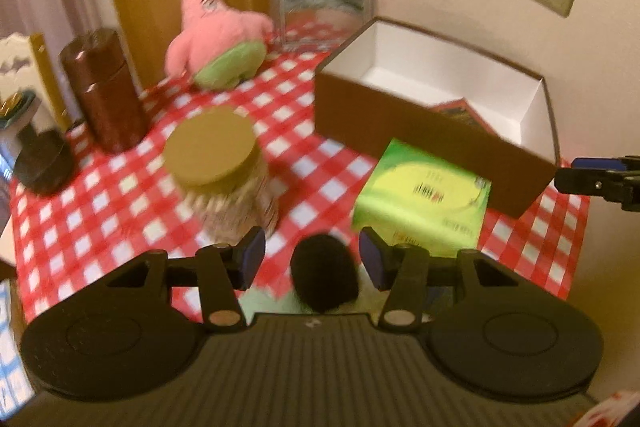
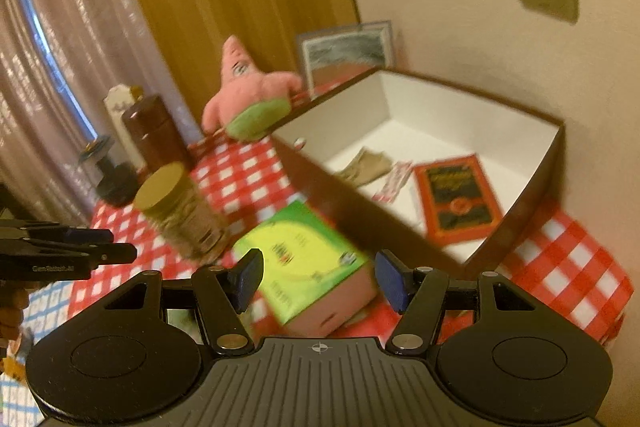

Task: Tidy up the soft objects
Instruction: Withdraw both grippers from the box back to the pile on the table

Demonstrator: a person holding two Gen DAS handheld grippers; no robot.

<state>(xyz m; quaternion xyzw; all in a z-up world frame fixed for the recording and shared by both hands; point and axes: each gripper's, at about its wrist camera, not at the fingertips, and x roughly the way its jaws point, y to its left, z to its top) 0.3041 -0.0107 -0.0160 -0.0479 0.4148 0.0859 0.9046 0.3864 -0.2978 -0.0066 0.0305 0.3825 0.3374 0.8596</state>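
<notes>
A pink star plush toy with green shorts sits at the far end of the red-checked table; it also shows in the right wrist view. A brown box with white inside stands open at the right; in the right wrist view it holds a red booklet, a beige cloth and a small packet. A green tissue pack lies in front of the box, also in the right wrist view. My left gripper is open above a black fuzzy object. My right gripper is open around the tissue pack's near end.
A jar with a tan lid, a brown canister and a dark round stand stand at the left. A framed picture leans on the wall. Curtains hang behind. The other gripper shows at each frame's edge.
</notes>
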